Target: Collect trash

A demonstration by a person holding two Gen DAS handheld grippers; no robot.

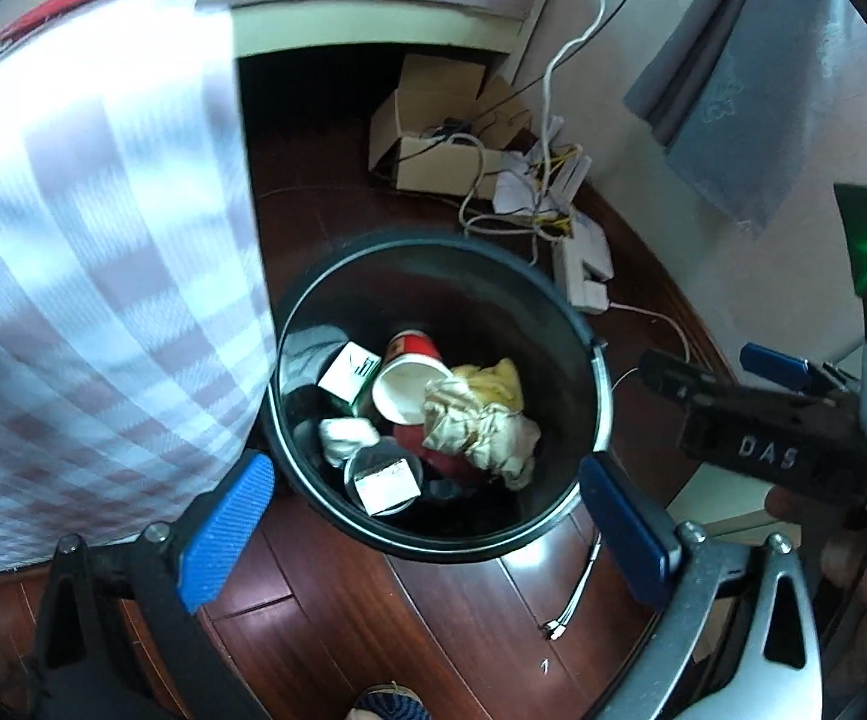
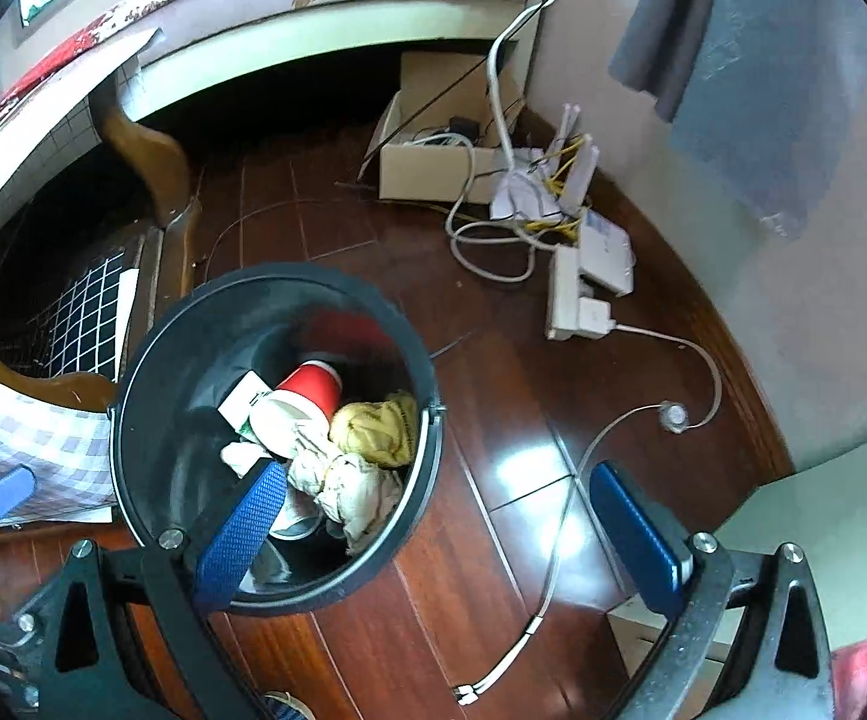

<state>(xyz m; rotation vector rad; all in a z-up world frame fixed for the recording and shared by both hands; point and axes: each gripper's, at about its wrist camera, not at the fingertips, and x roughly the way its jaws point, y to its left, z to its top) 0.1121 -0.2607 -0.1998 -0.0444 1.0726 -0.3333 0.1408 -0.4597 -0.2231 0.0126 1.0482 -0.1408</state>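
A black round trash bin (image 1: 598, 384) (image 2: 427, 480) stands on the dark red wooden floor. It holds a red paper cup (image 1: 412, 372) (image 2: 307, 396), crumpled white paper (image 1: 481, 426) (image 2: 343, 480), a yellow wad (image 1: 496, 381) (image 2: 376, 426) and small white boxes (image 1: 352, 369). My left gripper (image 1: 427, 531) is open and empty, hovering above the bin's near rim. My right gripper (image 2: 445, 534) is open and empty, above the bin's right edge; it also shows at the right of the left wrist view (image 1: 751, 408).
A checked cloth (image 1: 91, 276) hangs at the left. A cardboard box (image 2: 427, 162), white cables (image 2: 493, 240) and a power strip (image 2: 577, 300) lie by the wall. A loose cable (image 2: 553, 570) crosses the floor. A wooden furniture leg (image 2: 151, 162) stands at the back left.
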